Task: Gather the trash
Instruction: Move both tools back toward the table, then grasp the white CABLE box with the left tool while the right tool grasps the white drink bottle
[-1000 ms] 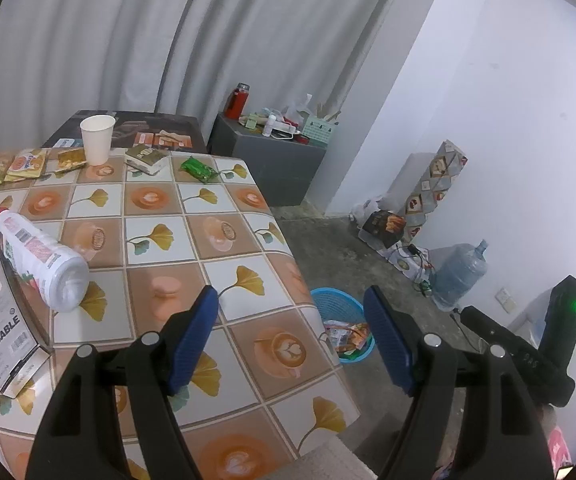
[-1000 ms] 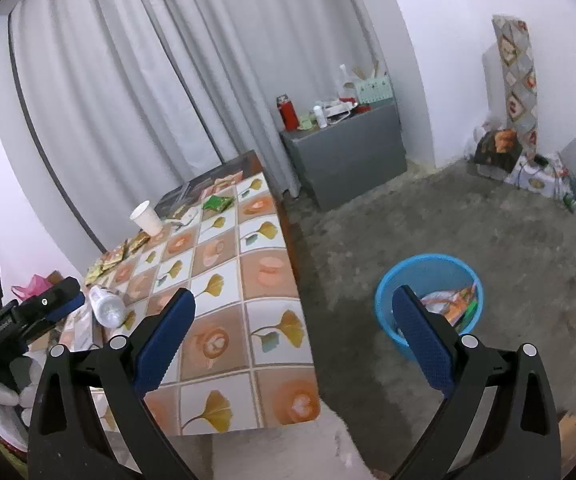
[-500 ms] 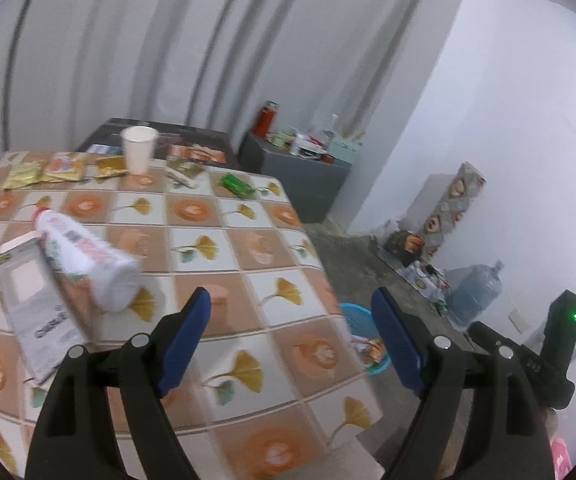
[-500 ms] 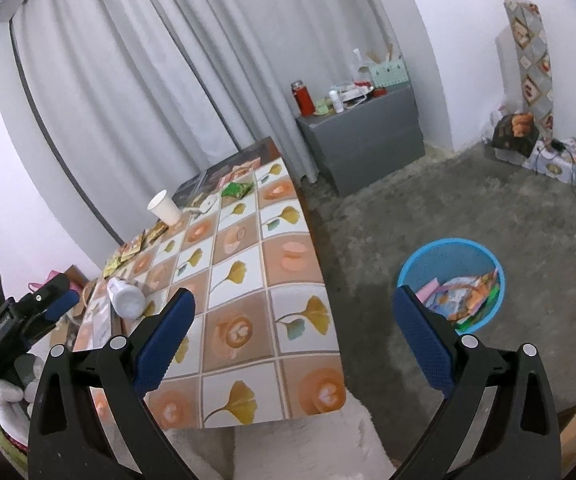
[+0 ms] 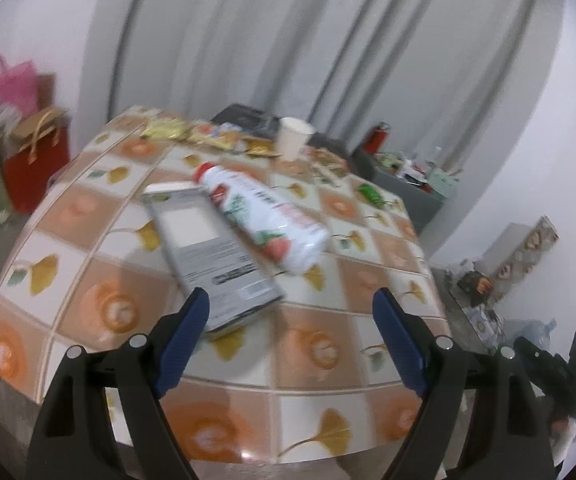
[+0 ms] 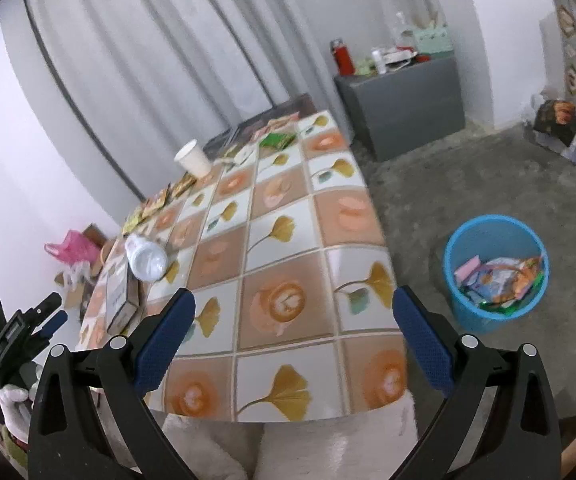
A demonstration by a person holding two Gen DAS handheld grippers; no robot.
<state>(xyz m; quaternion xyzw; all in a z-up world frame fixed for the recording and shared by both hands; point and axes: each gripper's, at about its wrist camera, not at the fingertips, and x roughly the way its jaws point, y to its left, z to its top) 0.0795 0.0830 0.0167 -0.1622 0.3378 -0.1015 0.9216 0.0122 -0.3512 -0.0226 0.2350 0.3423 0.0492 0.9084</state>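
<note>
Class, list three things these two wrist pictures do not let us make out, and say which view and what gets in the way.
- Print on the grey box: left wrist view, motion blur.
- Wrappers along the table's far edge: left wrist view, blurred and small; brands unreadable.
- Bottom of the blue bin: right wrist view, covered by the trash inside.
</note>
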